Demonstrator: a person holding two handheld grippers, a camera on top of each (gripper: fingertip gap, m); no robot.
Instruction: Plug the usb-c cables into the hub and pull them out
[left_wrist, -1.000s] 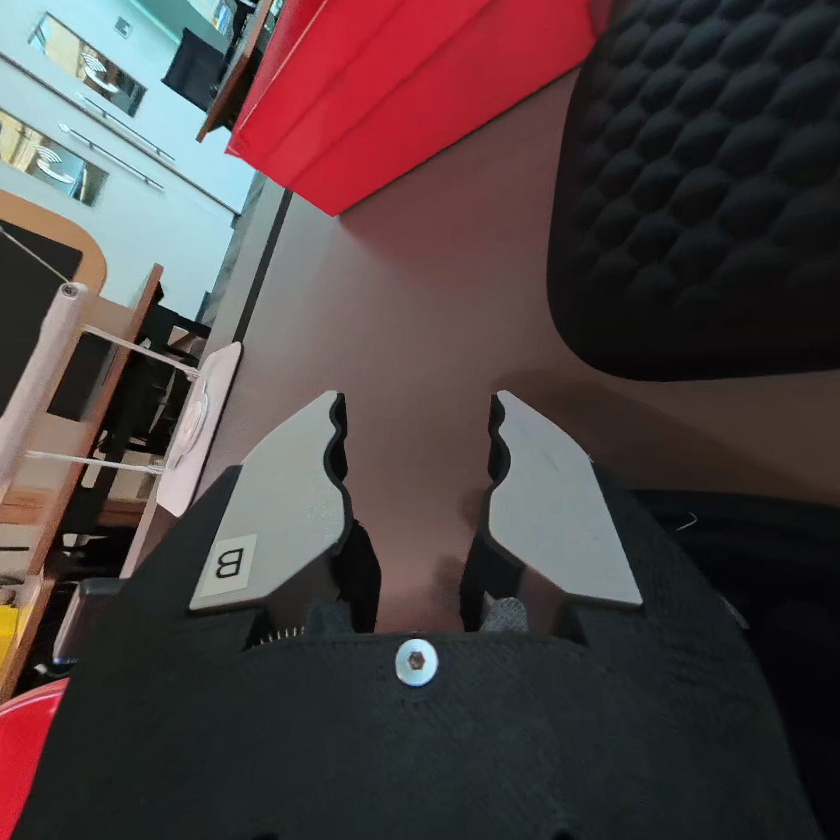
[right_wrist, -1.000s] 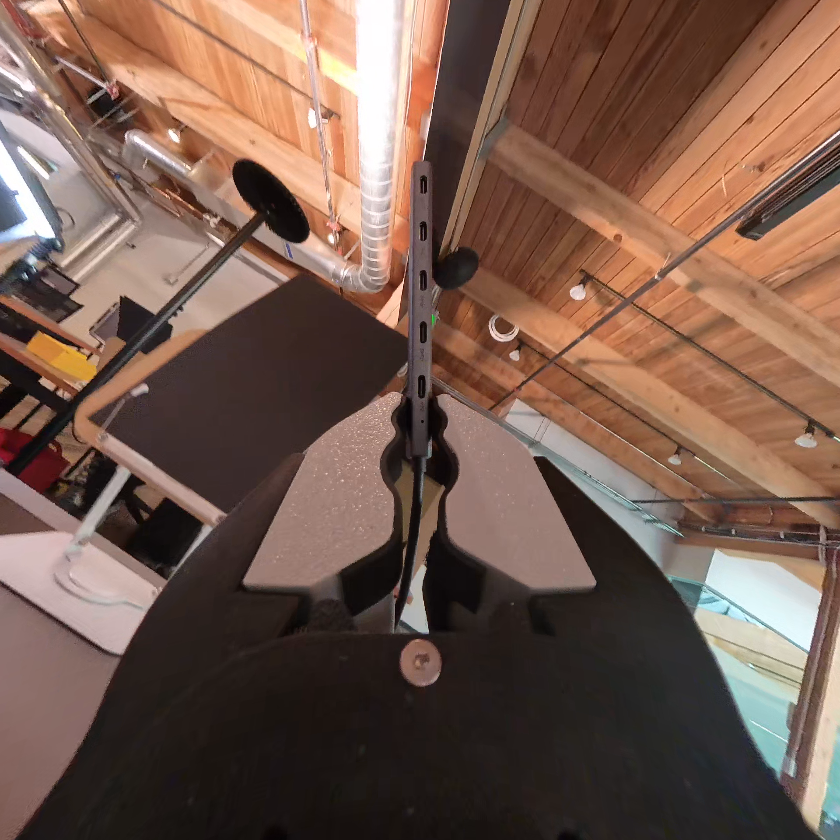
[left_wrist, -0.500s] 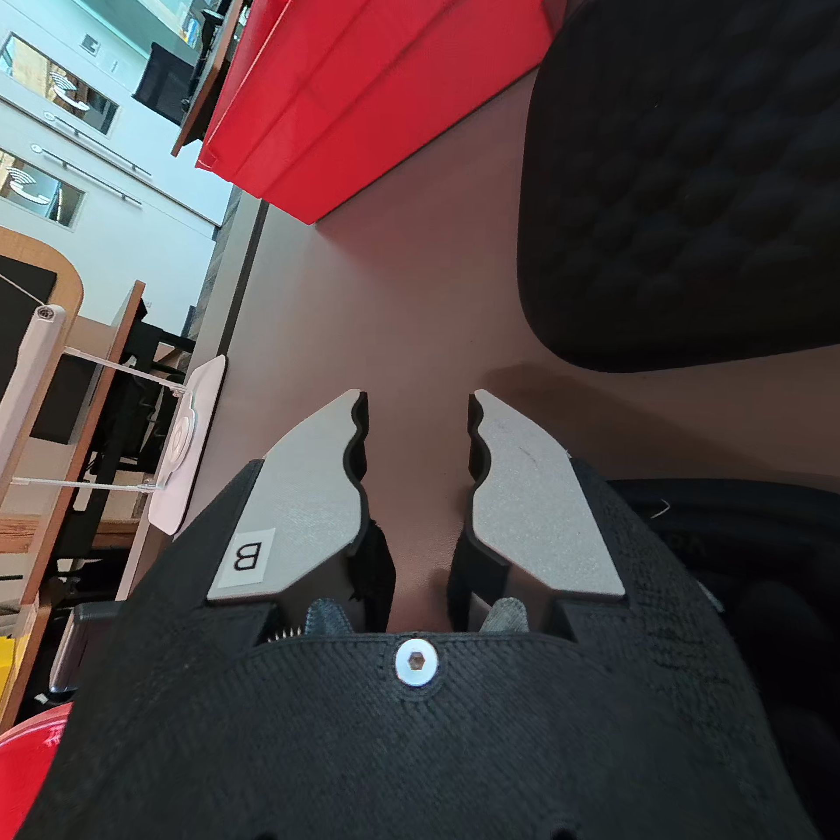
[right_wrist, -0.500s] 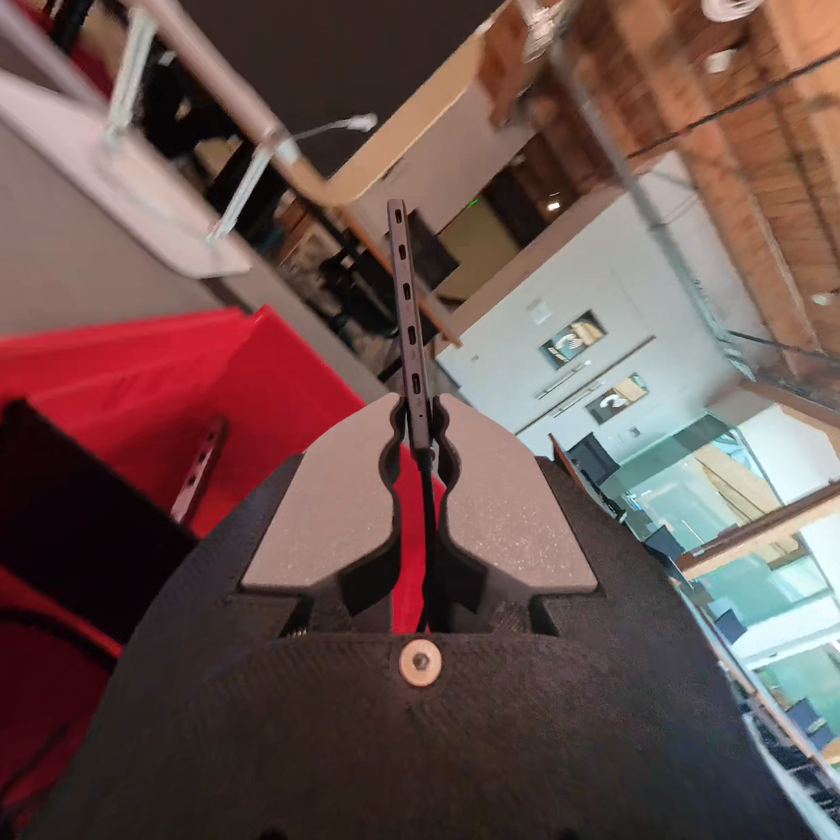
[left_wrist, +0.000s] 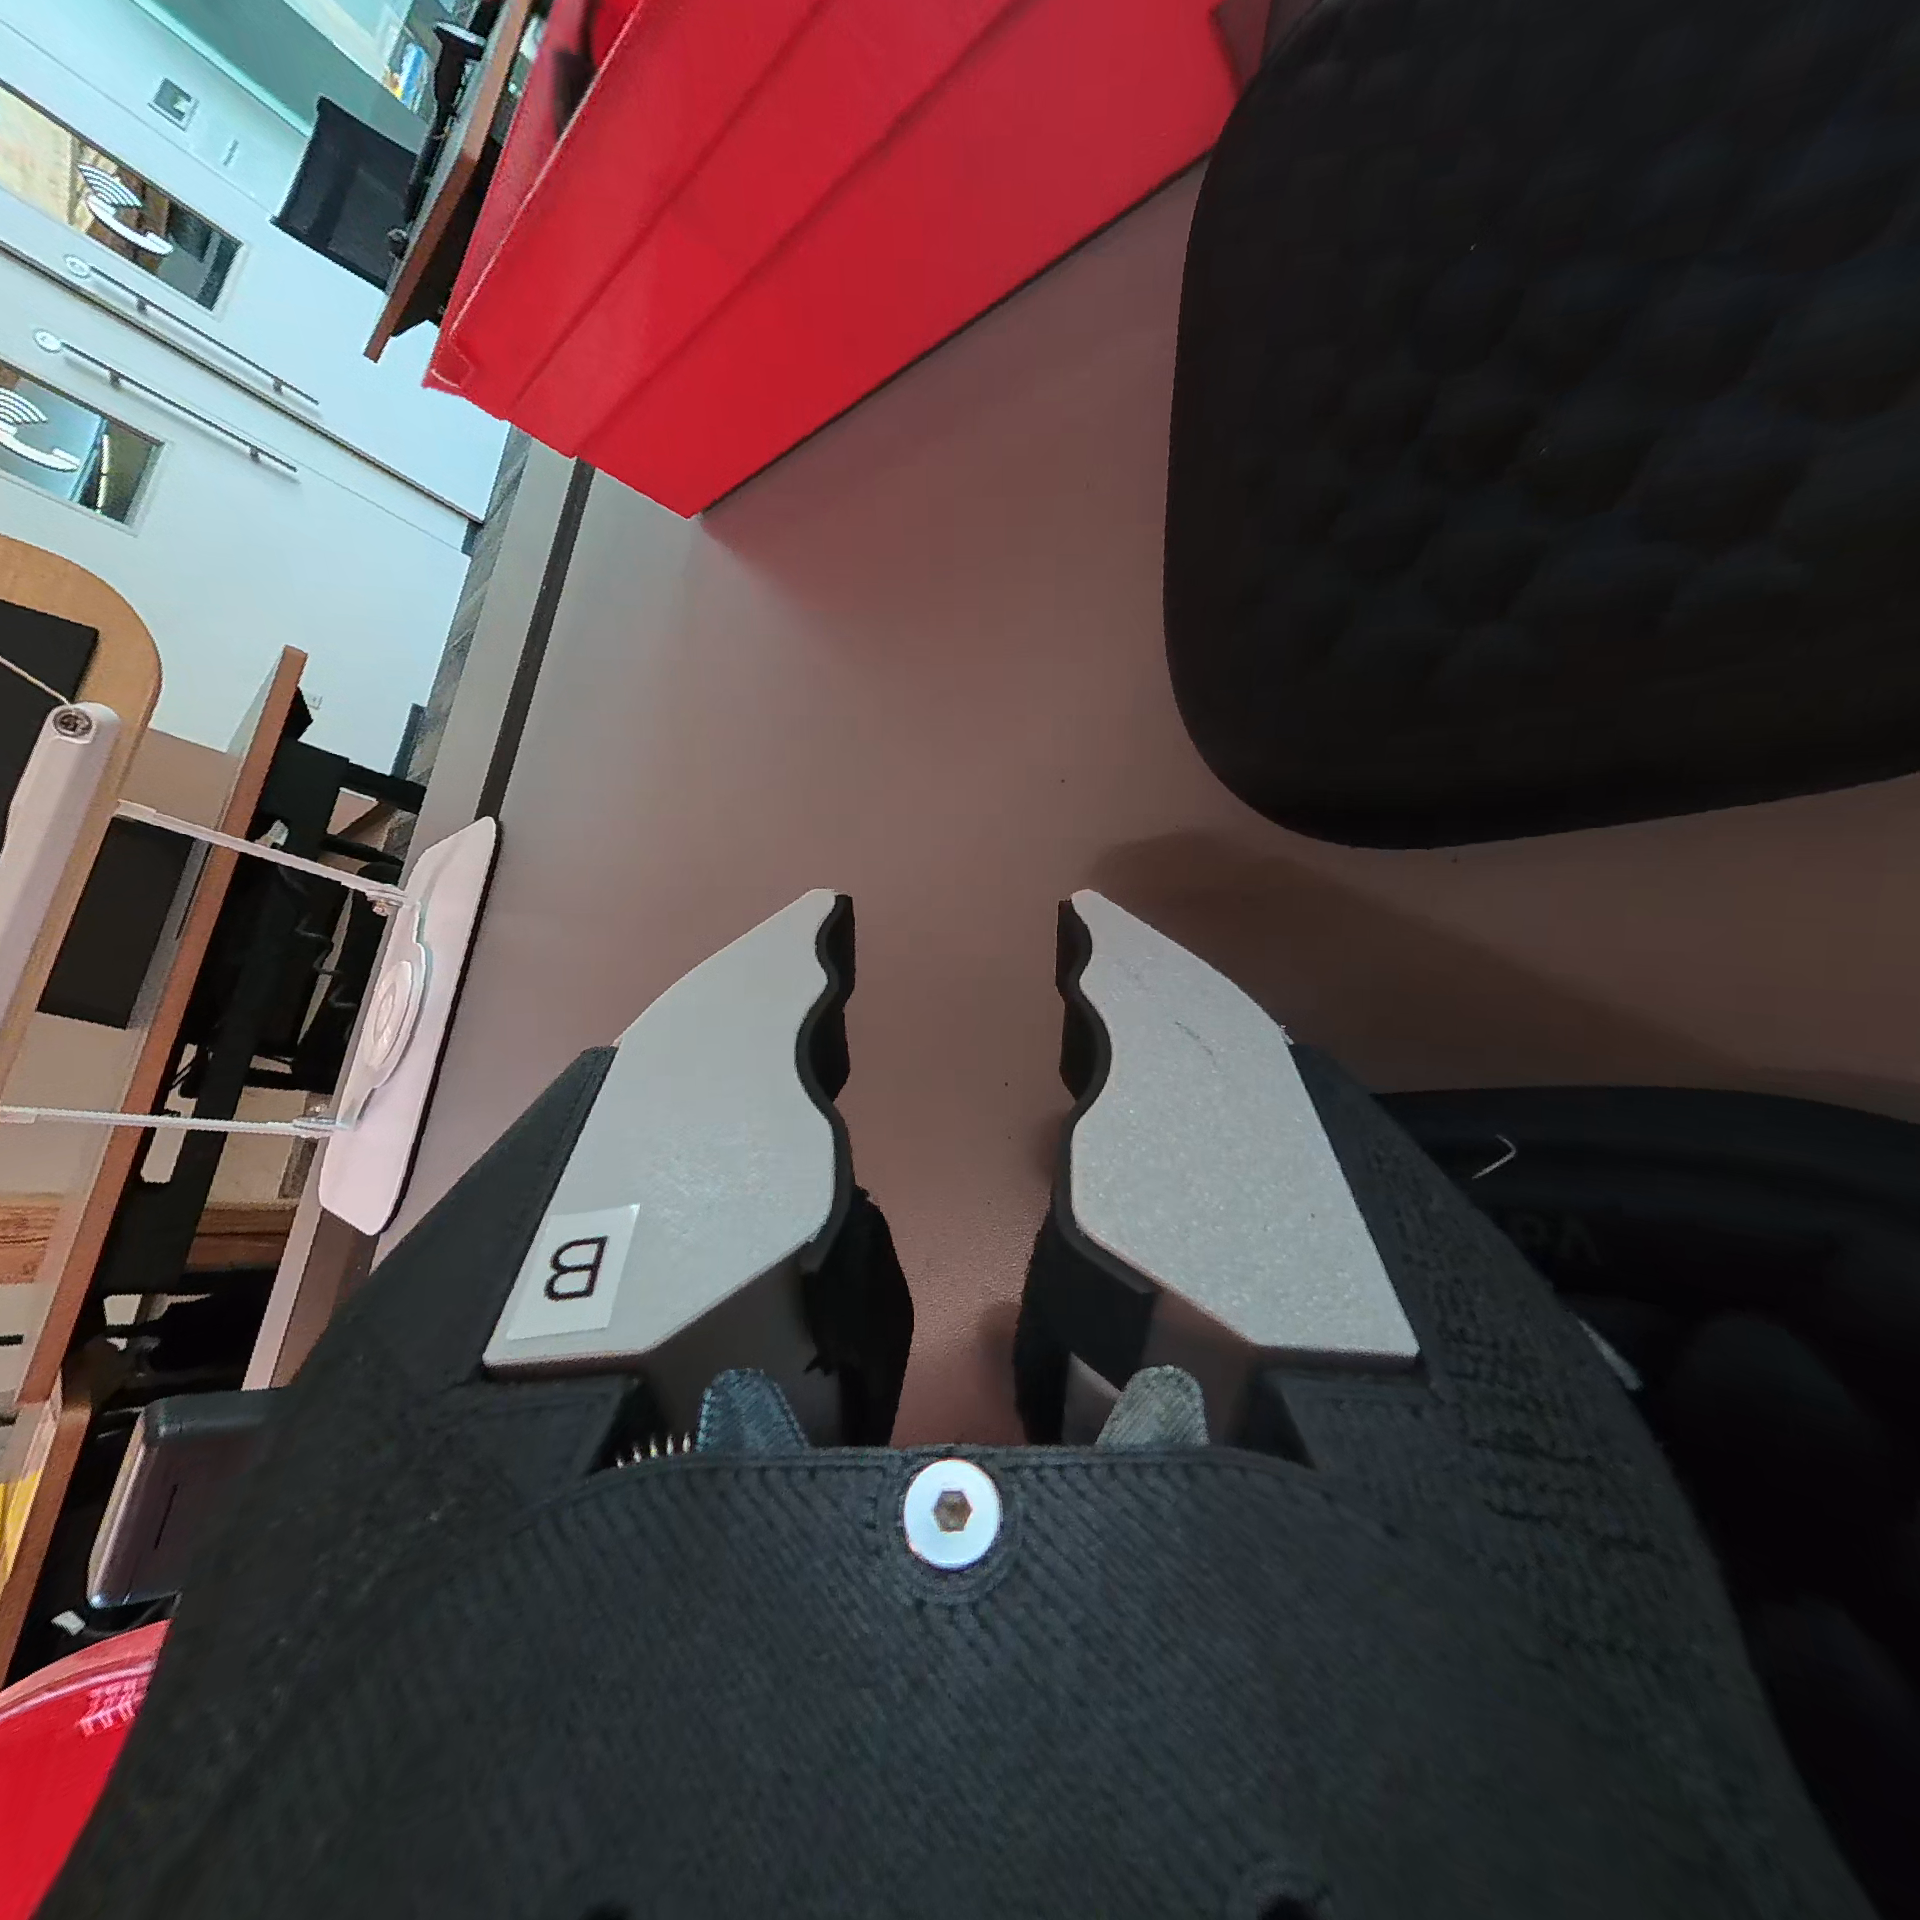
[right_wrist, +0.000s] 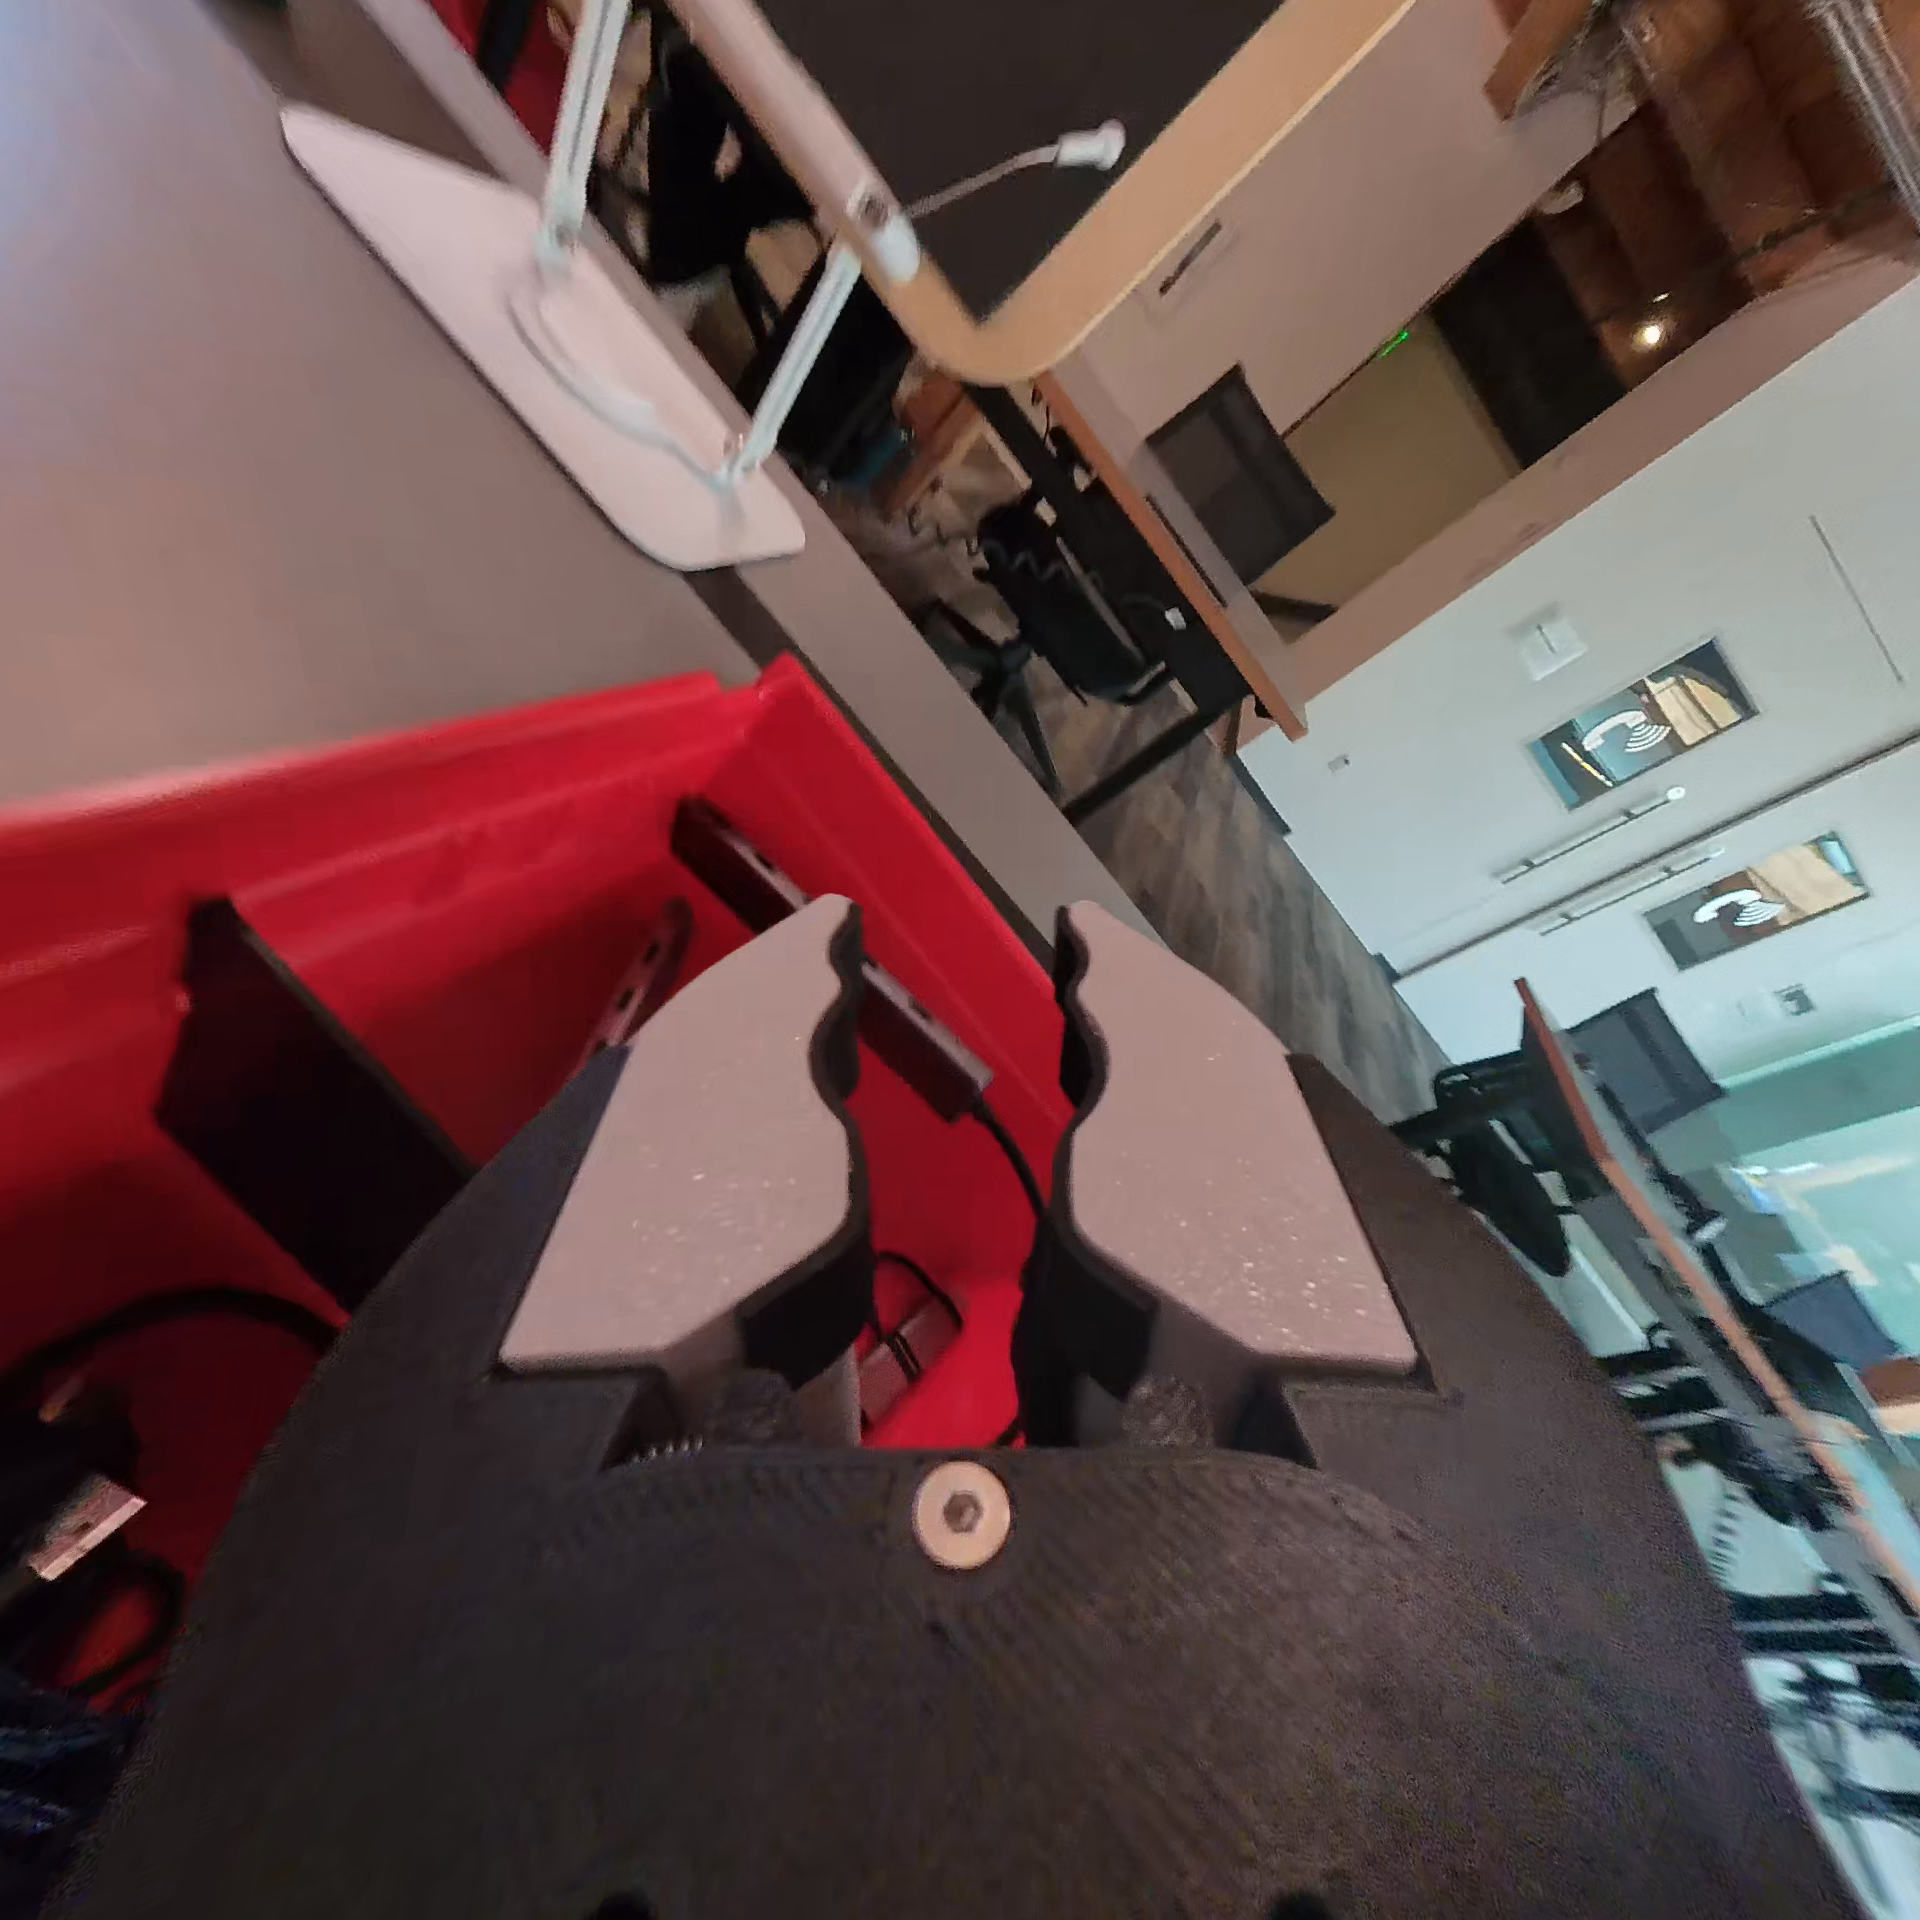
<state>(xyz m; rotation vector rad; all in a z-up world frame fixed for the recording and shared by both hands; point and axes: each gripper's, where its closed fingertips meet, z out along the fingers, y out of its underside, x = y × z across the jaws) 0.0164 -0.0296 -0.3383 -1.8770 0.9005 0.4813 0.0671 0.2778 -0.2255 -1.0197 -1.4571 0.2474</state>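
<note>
Hub (right_wrist: 914, 1023) lies half-hidden behind unclenched right gripper (right_wrist: 956, 940) in red bin (right_wrist: 436, 831); left gripper (left_wrist: 956, 935) gapes empty.

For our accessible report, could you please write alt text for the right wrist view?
The right gripper, jaws open and empty, hangs over a red bin where a slim dark hub with a black cable lies. Another hub leans deeper in the bin, and a white lamp base stands on the grey table beyond.
</note>
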